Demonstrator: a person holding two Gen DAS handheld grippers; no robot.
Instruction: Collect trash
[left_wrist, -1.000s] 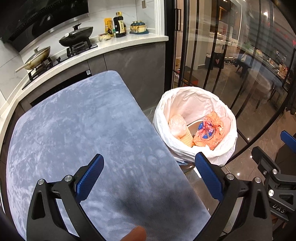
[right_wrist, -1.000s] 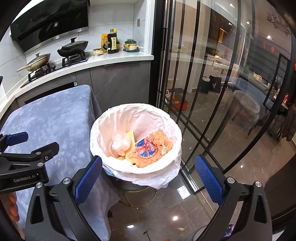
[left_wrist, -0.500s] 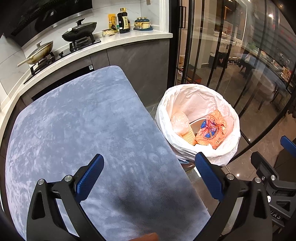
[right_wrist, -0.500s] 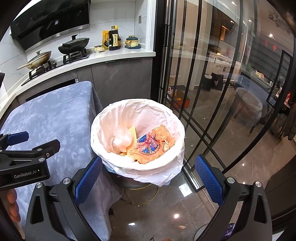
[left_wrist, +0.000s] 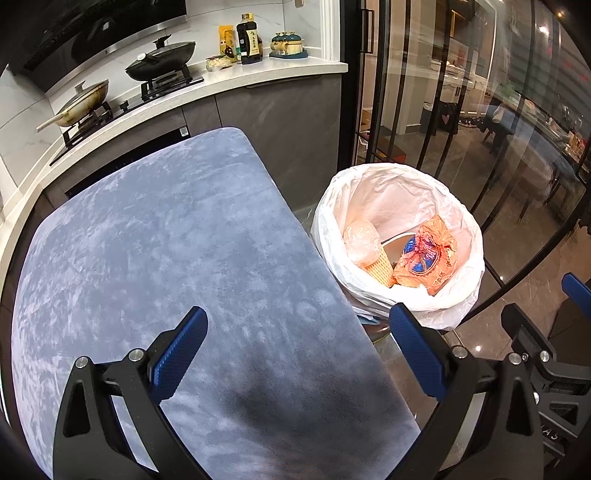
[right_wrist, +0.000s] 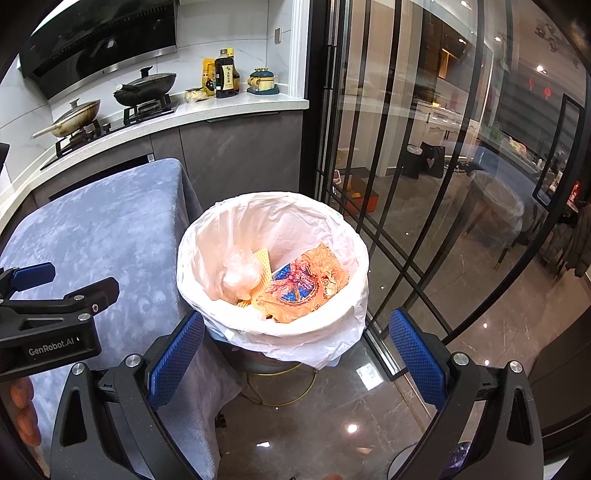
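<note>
— White plastic liner, folded over the rim of the round trash bin (left_wrist: 397, 236) (right_wrist: 273, 325). What sits inside it?

— A crumpled orange snack wrapper with a blue-and-red print (left_wrist: 424, 256) (right_wrist: 301, 290), a balled clear plastic bag (left_wrist: 360, 240) (right_wrist: 240, 271) and a pale yellow waffle-textured piece (left_wrist: 380, 267) (right_wrist: 263, 258), all touching one another low in the bin.

— And where is the bin against the blue-grey velvet-covered surface (left_wrist: 166, 258) (right_wrist: 96, 236)?

— Just beside the surface's right edge, standing on the glossy dark floor (right_wrist: 332, 413), with black-framed glass doors (right_wrist: 406, 166) on its far side.

— How are the tools?

— The left gripper (left_wrist: 297, 350) hangs over the near part of the surface, its blue-padded jaws spread wide with nothing between them. The right gripper (right_wrist: 295, 354) hovers on the near side of the bin, jaws likewise wide apart and holding nothing.

— Anything beyond the surface?

— A white kitchen counter (left_wrist: 258, 72) carrying a black lidded wok (left_wrist: 162, 64), a second pan (left_wrist: 81, 103) and a dark sauce bottle (left_wrist: 249, 38).
</note>
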